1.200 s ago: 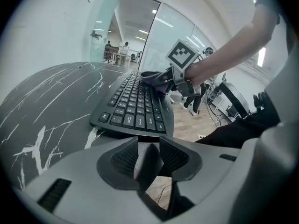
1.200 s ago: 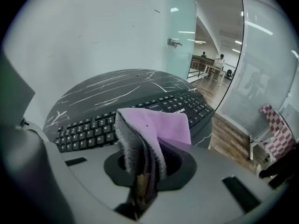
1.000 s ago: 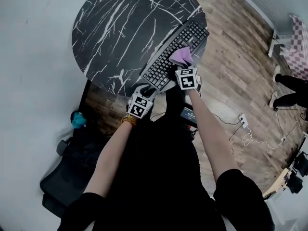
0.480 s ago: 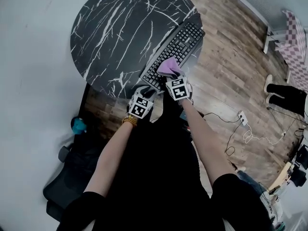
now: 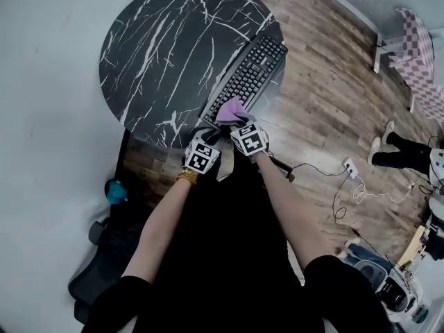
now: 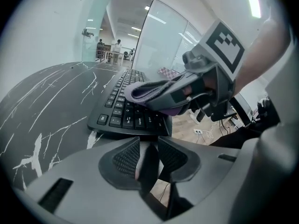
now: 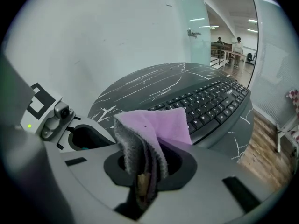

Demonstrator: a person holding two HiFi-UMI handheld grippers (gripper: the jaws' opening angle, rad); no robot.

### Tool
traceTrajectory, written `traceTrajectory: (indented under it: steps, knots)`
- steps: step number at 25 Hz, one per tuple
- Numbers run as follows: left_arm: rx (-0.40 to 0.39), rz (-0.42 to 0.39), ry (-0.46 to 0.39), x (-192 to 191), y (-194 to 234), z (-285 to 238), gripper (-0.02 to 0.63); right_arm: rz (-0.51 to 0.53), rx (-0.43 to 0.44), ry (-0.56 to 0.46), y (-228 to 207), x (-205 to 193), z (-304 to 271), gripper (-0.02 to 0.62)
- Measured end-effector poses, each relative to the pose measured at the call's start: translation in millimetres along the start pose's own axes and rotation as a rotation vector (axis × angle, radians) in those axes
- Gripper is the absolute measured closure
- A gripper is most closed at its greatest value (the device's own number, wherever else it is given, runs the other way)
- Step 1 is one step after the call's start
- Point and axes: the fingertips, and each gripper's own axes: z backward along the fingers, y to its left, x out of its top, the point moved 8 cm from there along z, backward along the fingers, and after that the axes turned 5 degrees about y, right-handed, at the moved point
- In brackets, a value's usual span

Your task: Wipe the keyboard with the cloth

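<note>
A round black marble-look surface with white veins [image 5: 159,54] stands on a brown wood-plank floor [image 5: 326,82], close to a plain pale wall [image 7: 117,27]. Tall glass partitions [image 6: 163,36] give onto a bright office with ceiling light strips [image 6: 161,20]. A black office chair [image 5: 104,262] sits by the surface. A white power strip [image 5: 348,166] lies among cables on the planks.

no readable text; keyboard [image 5: 246,75] key legends too blurred
</note>
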Motion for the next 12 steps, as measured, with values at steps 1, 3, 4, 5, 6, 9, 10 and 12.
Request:
traceTrajectory:
  steps: [1,3,4,5,6,9,10,12]
  knots:
    - [-0.001,-0.003,0.002,0,0,0,0.482,-0.010,-0.005,-0.001,4,-1,0,0.532]
    - [-0.003,-0.007,0.006,0,1,0,0.483,-0.018,-0.001,0.002,13,-2,0,0.532]
    - [-0.003,-0.008,0.008,1,2,1,0.486,-0.014,0.011,0.009,18,-4,0,0.532]
    - [-0.004,-0.009,0.010,1,2,1,0.491,-0.006,0.025,0.015,24,-7,0,0.532]
    - [-0.004,-0.009,0.011,1,2,1,0.492,0.001,0.038,0.017,28,-10,1,0.532]
    - [-0.005,-0.013,0.010,1,1,0,0.494,-0.012,0.048,0.003,33,-15,1,0.532]
    - [-0.006,-0.014,0.009,2,1,0,0.494,-0.022,0.046,0.001,32,-15,0,0.532]
    - [-0.005,-0.016,0.009,1,3,0,0.494,-0.035,0.048,0.005,33,-14,-1,0.532]
